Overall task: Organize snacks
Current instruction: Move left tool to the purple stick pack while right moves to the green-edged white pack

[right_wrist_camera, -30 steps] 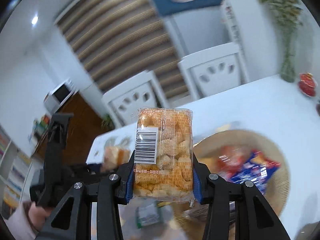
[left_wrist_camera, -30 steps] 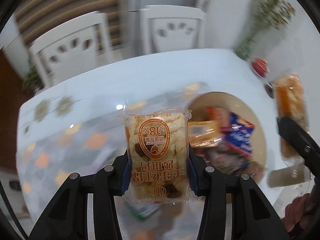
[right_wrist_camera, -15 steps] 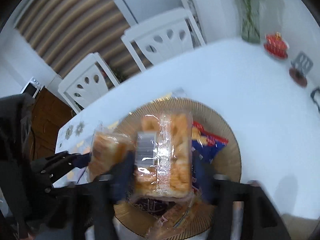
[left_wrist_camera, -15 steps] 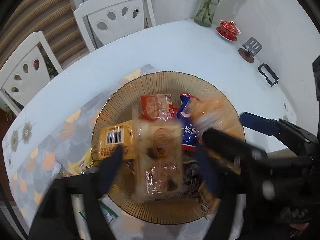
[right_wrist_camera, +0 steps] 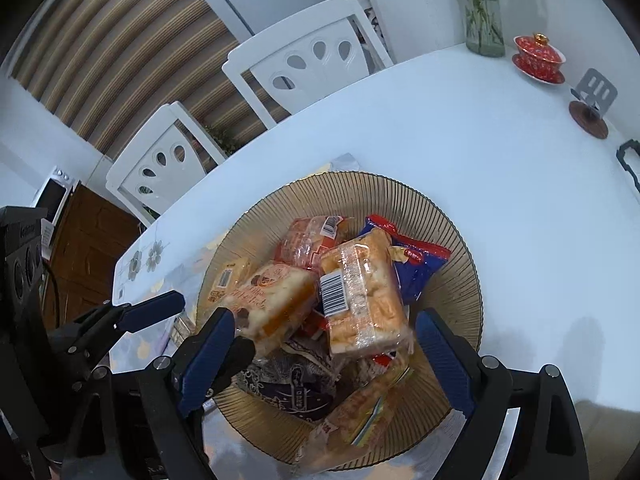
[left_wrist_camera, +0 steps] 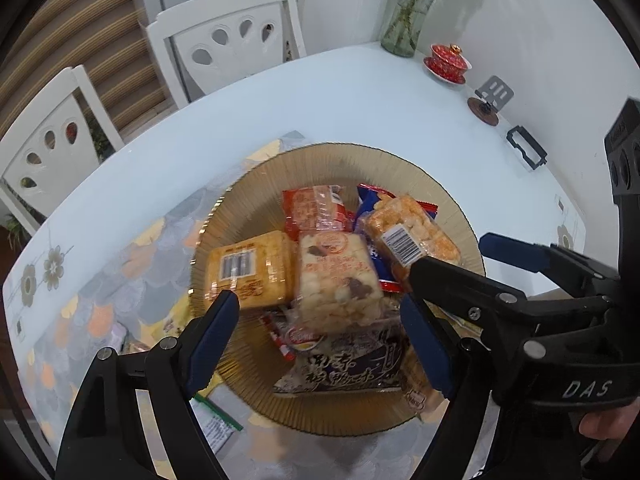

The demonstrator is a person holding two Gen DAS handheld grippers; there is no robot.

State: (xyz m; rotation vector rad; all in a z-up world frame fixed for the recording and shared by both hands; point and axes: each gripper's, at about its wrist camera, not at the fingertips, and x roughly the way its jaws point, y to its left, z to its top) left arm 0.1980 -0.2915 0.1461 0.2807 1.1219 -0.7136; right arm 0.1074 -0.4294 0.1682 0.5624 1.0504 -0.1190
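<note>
Left gripper (left_wrist_camera: 320, 312) tipped steeply down, jaws spread wide after just opening, blue pads (left_wrist_camera: 214, 332) gripping nothing. Right gripper (right_wrist_camera: 324, 340) same deal: angled down, jaws just been widening, pads (right_wrist_camera: 440, 360) clear of everything, nothing pinched. Both crowded close together, right one crossing in from the right side of the left view, left one poking in at the left of the right view. Bit of a hand (left_wrist_camera: 610, 428) wrapped on the right handle, low right corner.

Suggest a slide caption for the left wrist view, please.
Open left tool above a ribbed amber plate piled with wrapped snacks, the right tool open alongside.
</note>
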